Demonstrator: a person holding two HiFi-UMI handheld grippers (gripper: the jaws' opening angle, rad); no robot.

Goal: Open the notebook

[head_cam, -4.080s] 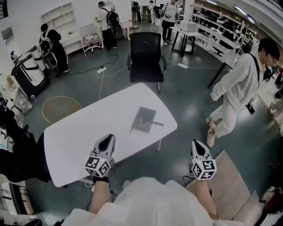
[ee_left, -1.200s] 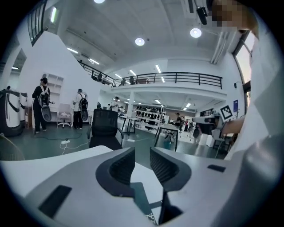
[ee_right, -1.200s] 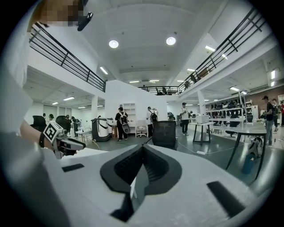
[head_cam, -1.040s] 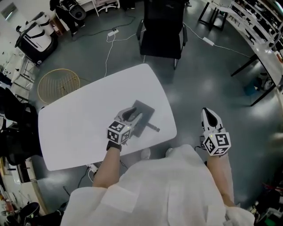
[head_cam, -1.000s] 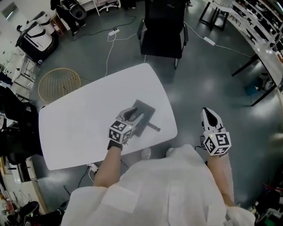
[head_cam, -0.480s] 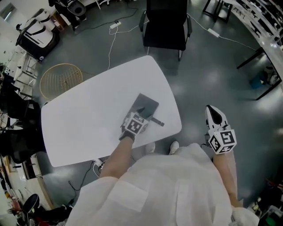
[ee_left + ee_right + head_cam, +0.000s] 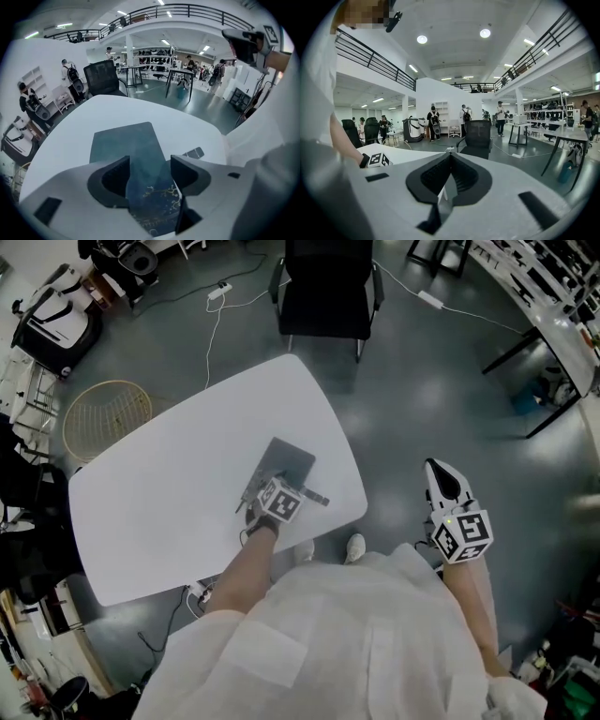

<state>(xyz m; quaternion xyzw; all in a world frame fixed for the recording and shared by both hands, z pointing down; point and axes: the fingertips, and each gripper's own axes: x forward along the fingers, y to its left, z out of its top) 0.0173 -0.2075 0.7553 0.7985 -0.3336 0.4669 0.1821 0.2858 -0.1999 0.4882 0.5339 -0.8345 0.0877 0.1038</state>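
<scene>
The task is judged to be at an early stage: the notebook (image 7: 284,463) is seen lying shut and flat on the white table (image 7: 159,502), its dark teal cover with a gold pattern facing up, and no page is exposed. The left claw (image 7: 150,176) is held low over the near end of the notebook, its jaws apart with that end of the cover showing between them; whether the cover is touched cannot be told, and nothing appears to be gripped. The right claw (image 7: 449,173) is held off the table at the person's right side, above the floor, with its jaws together and nothing between them. What is left, by this reading, is the closing of a claw on the cover's free edge and the swinging of the cover over. The notebook is placed near the table's right-hand edge in the head view, so little table is left on that side, while a broad bare stretch is offered on the left. A small dark item (image 7: 315,498) lies just beside the notebook on the edge side and could be knocked off. A black chair (image 7: 323,287) stands beyond the far end, well apart from the work.
</scene>
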